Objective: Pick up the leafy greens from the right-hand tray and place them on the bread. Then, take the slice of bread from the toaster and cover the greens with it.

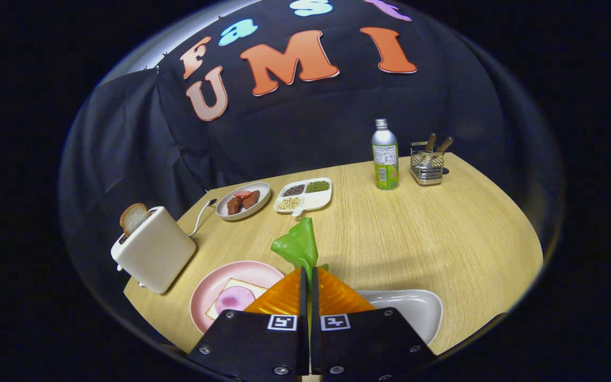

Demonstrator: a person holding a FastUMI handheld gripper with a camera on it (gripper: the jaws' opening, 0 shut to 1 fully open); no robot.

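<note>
The hand-held gripper is clamped on the leafy greens, lifted clear of the white tray. Transfer step in hand. Next move, in my judgement: carry left and release over the bread on the pink plate.

Quick count of what's on the table: one toaster with one slice of bread poking out, one pink plate with one more slice on it, one grey plate of sausage bits, one divided dish with three fillings, one bottle, one wire basket with two handles sticking up, one white tray, one leafy green pinched between the two fingers of the one gripper.
</note>
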